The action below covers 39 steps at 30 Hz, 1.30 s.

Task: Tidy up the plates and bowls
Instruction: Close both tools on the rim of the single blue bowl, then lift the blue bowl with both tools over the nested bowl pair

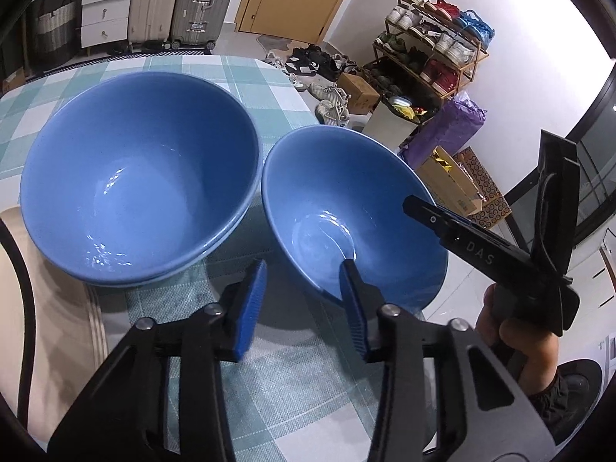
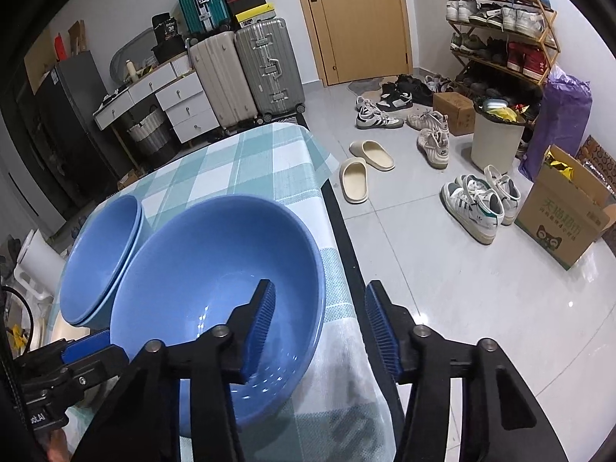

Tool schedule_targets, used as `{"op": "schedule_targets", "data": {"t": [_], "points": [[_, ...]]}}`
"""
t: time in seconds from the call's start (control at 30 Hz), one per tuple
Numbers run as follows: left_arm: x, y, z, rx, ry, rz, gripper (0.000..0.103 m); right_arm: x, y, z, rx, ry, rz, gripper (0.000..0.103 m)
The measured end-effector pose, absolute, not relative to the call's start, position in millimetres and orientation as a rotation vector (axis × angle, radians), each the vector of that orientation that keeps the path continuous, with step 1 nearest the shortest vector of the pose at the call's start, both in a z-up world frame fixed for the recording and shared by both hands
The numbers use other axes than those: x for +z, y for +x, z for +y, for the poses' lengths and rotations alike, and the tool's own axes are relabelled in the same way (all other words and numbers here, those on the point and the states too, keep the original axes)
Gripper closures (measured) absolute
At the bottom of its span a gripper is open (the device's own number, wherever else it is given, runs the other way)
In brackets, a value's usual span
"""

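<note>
At frame bottom, left gripper (image 1: 304,300) and right gripper (image 2: 319,319) each straddle the single blue bowl's (image 1: 346,208) rim, jaws apart, not clamped; stacked bowls (image 1: 138,177) at left.

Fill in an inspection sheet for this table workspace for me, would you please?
Surface: table under a teal-and-white checked cloth.
Job's things: two stacked blue bowls; single blue bowl beside them, near the table's edge.
Clutter: nothing seen.
Grippers: left gripper and right gripper both open, each straddling the single blue bowl's rim.
Cables: nothing seen.
Surroundings: suitcases, door, shoe rack, loose shoes, cardboard box.
</note>
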<state>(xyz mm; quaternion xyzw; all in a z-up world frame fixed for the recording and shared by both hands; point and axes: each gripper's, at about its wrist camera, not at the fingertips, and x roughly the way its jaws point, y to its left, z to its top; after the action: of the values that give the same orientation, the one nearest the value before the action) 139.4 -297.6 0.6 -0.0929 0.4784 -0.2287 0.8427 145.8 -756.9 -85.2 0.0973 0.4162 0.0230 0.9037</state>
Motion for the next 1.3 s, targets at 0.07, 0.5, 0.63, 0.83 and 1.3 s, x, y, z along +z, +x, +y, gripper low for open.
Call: {"op": "schedule_targets", "data": {"t": [0.07, 0.5, 0.63, 0.83, 1.3], "points": [[-0.9, 141.7, -300.7, -0.491, -0.199, 1.014, 0.077, -85.9, 147.4, -756.7, 0.052, 0.202, 0.860, 0.063], [4.3, 140.8, -303.2, -0.511, -0.169, 0.983, 0.082, -80.7, 143.6, -747.4, 0.032, 0.143, 0.837, 0.087], [9.2, 138.2, -300.2, -0.515, -0.154, 0.968, 0.082, -77.6, 140.8, -746.3, 0.025, 0.137, 0.835, 0.087], [17.3, 135.6, -298.9, -0.537, -0.147, 0.948, 0.082, -69.2, 134.3, -744.8, 0.016, 0.133, 0.821, 0.087], [42.7, 115.5, -289.8, -0.566, -0.113, 0.893, 0.082, -39.6, 111.0, -751.0, -0.005, 0.138, 0.756, 0.087]]}}
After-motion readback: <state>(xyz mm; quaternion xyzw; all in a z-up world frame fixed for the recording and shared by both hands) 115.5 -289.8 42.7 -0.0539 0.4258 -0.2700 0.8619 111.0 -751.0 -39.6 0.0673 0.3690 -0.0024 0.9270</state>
